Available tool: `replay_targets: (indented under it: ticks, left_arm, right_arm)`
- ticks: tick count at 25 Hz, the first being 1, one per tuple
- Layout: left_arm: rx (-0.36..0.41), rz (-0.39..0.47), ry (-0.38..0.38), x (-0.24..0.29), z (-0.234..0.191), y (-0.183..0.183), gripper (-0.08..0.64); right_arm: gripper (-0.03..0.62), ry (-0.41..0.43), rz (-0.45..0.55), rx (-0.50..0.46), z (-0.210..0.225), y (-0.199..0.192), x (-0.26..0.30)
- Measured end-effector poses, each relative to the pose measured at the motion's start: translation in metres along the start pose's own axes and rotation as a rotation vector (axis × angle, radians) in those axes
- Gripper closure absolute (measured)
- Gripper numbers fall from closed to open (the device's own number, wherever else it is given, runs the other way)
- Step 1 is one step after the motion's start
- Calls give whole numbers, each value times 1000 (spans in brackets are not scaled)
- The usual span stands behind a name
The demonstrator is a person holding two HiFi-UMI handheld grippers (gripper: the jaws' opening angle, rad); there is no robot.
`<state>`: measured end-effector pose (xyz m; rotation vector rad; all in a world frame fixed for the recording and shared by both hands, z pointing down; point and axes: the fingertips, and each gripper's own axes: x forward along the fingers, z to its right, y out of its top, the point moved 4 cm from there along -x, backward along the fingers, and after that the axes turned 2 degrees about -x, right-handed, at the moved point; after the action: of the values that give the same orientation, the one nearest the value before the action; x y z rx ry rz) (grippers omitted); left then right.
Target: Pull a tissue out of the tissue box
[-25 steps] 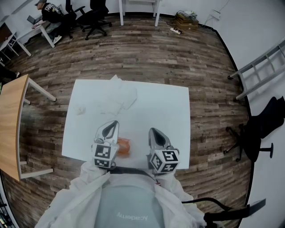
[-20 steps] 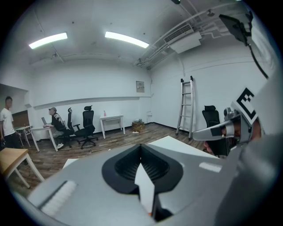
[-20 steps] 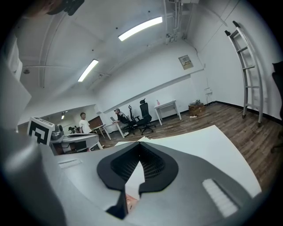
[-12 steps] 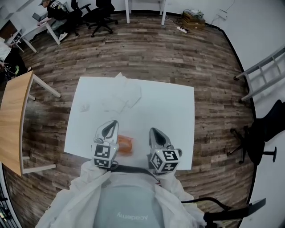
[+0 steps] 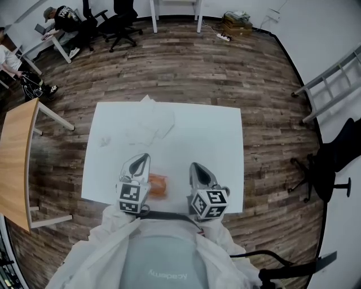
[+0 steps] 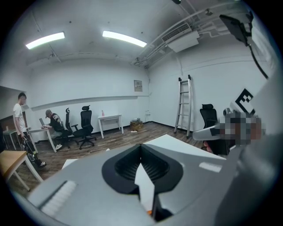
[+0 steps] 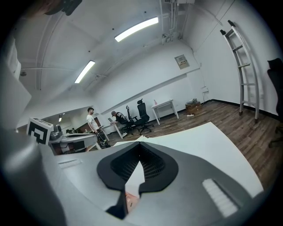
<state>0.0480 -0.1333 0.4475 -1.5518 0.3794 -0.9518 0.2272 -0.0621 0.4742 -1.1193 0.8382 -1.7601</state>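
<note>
Orange tissue box (image 5: 157,185) sits at the table's (image 5: 214,141) 6 o'clock. Left gripper (image 5: 143,158) and right gripper (image 5: 195,167) flank it unmoved, jaws together and empty, so seemingly no pull has begun.

Two tools showing, left tool (image 5: 144,157) and right tool (image 5: 194,166); one tissue box (image 5: 158,185); one desk (image 5: 214,141); one ladder (image 5: 330,84), two o'clock; two people (image 5: 61,17) (image 5: 11,59), ten o'clock.

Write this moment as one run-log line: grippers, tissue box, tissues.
left gripper: shut, empty | right gripper: shut, empty | orange tissue box: on table, between grippers | loose tissues: table's far side
</note>
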Motion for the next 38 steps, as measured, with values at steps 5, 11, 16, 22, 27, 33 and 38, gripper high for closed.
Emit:
replay_targets:
  ticks: [5, 11, 16, 22, 27, 33, 38]
  left_arm:
    - [9, -11, -12, -1, -1, -2, 560]
    - [-7, -27, -6, -6, -16, -10, 560]
    - [-26, -26, -18, -8, -25, -15, 560]
    - [-42, -16, -41, -7, -39, -17, 560]
    - [-58, -6, -58, -7, -49, -17, 560]
    - [-65, -13, -79, -6, -54, -22, 560]
    - [-72, -20, -95, -4, -55, -24, 560]
  right_arm:
    - [591, -9, -12, 10, -2, -2, 1]
    - [591, 0, -26, 8, -16, -5, 11]
    - [591, -9, -31, -4, -27, -5, 16]
    - [591, -35, -34, -18, -39, -3, 20]
    - [591, -54, -39, -29, -47, -3, 23]
    - [591, -63, -48, -40, -56, -4, 25]
    - [591, -75, -61, -44, -59, -4, 25]
